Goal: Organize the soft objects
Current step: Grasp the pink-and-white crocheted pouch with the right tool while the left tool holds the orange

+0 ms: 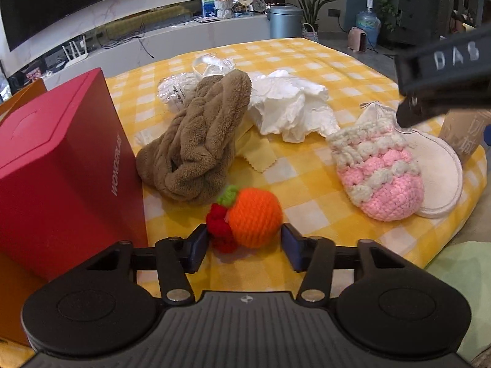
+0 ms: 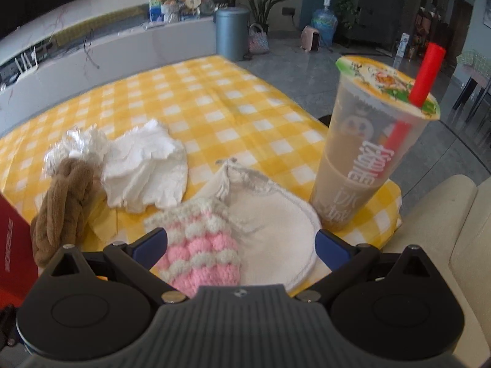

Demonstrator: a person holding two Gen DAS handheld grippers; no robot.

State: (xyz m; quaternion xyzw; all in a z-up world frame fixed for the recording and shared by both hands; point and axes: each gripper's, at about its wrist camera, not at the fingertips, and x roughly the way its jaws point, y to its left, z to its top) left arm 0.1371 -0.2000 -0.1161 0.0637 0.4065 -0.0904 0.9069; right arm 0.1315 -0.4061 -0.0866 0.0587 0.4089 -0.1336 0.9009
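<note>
Early stage: left gripper, half open, brackets without pressing the orange crocheted fruit near the yellow-checked table's front edge; right gripper, wide, straddles the pink-and-cream knitted pouch; nothing sorted.

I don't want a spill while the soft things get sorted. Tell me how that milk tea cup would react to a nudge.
The milk tea cup is tall on a narrow base, so it probably tips easily. It looks well over half full, so likely heavy, and a fall could leak around the red straw. It stands near the corner of the checked tablecloth, right beside the round white pad, so moving the pad could jog it.
</note>
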